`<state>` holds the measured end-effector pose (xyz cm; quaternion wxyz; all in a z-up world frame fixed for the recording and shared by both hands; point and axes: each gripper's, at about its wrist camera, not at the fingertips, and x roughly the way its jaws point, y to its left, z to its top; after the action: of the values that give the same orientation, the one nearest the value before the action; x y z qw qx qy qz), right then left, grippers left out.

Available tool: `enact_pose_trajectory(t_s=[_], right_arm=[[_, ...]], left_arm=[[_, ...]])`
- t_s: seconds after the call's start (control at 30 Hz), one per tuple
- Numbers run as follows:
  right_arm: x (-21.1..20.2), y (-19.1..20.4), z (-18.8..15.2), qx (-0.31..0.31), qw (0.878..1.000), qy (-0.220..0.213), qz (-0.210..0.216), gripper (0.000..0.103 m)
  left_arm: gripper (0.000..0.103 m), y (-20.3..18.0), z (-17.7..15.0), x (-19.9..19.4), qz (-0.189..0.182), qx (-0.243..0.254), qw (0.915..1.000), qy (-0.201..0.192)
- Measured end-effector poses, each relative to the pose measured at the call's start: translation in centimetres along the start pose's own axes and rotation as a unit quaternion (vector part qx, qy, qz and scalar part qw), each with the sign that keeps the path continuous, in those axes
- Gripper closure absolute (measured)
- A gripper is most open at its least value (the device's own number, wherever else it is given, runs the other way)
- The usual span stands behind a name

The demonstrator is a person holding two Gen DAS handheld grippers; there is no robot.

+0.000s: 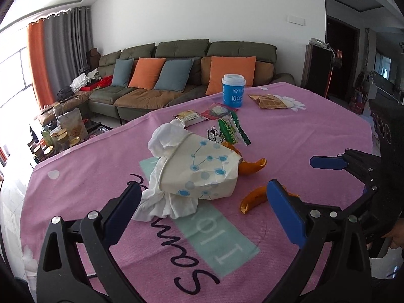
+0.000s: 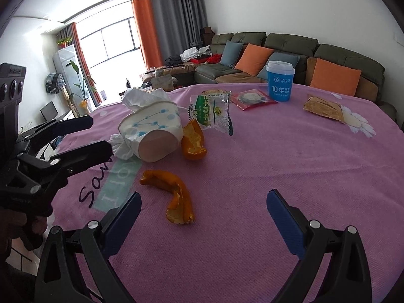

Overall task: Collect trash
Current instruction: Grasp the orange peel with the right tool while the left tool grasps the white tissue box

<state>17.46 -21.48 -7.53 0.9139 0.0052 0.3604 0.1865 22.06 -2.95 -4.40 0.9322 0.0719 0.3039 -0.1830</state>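
Both tongs open and empty, the tipped paper cup just ahead of the left one.

Our left gripper (image 1: 203, 197) has its jaws spread wide and holds nothing; the paper cup (image 1: 202, 170) lies on its side right in front of it, its long axis going across the jaws, the rim to the left with crumpled tissue (image 1: 164, 202) spilling out. Our right gripper (image 2: 203, 210) is also wide open and empty, and the near orange peel (image 2: 174, 197) lies just ahead of it, right of the cup. We judge the left gripper nearer to the cup. Behind the cup are a second peel (image 2: 193, 140), a green wrapper (image 2: 214, 112) and, well apart, a blue cup (image 2: 280, 80). Nothing on the pink cloth (image 2: 290, 156) stands in the way.
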Motion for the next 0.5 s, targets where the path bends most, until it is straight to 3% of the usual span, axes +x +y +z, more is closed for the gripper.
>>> enact_pose_trajectory(t_s=[0.33,0.5], right_arm=[[1.2,0.8,0.6,-0.027,0.999,0.032,0.015,0.033],[1.5,0.9,0.7,-0.026,0.999,0.039,0.025,0.036]], left_arm=[[0.006,-0.2,1.2,4.8,-0.008,0.036,0.9989,0.027],[0.006,-0.6,1.7,6.1,-0.016,0.059,0.9977,0.031]])
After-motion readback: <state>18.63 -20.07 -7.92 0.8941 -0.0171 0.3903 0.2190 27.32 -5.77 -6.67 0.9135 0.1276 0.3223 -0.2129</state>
